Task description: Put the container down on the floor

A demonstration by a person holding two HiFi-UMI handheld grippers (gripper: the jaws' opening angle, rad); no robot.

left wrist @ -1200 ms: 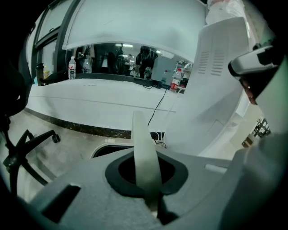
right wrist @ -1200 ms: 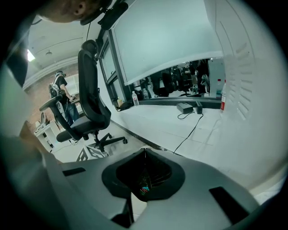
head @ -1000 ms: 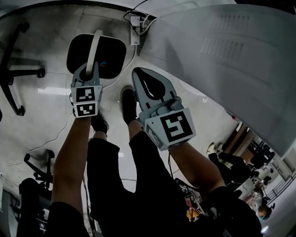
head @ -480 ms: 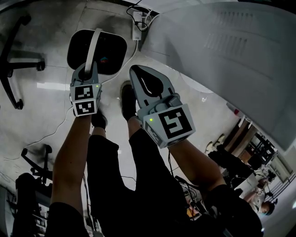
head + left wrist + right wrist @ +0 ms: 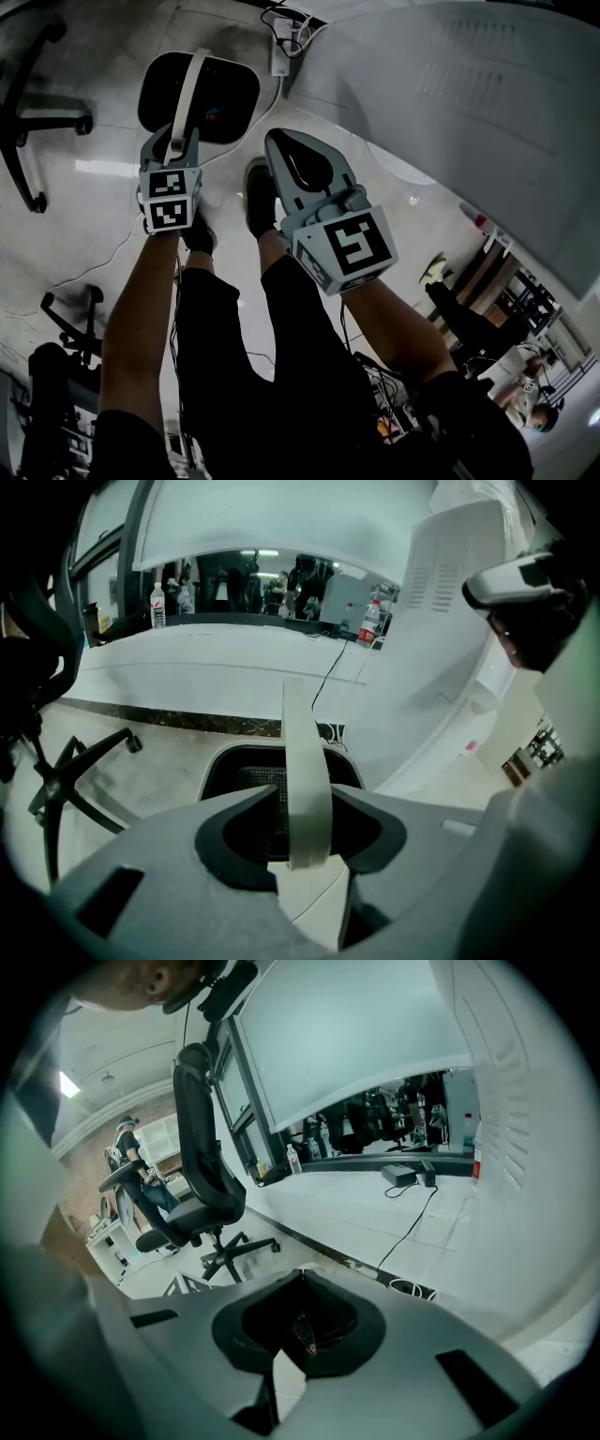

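Left gripper view: left gripper [image 5: 307, 791] just opening, loose around handle [image 5: 305, 752] of basket [image 5: 214, 772]; right gripper [image 5: 298, 1274] closed, empty. Could snag handle, toppling basket.

The pale, glossy floor [image 5: 84, 202] carries a black container [image 5: 230, 94], set flat with its white handle upright. Just beyond it lies a white power strip [image 5: 277, 58]. An office chair's dark wheeled base [image 5: 21, 155] stands off to the left, and the person's shoes [image 5: 260, 199] are planted near the container.
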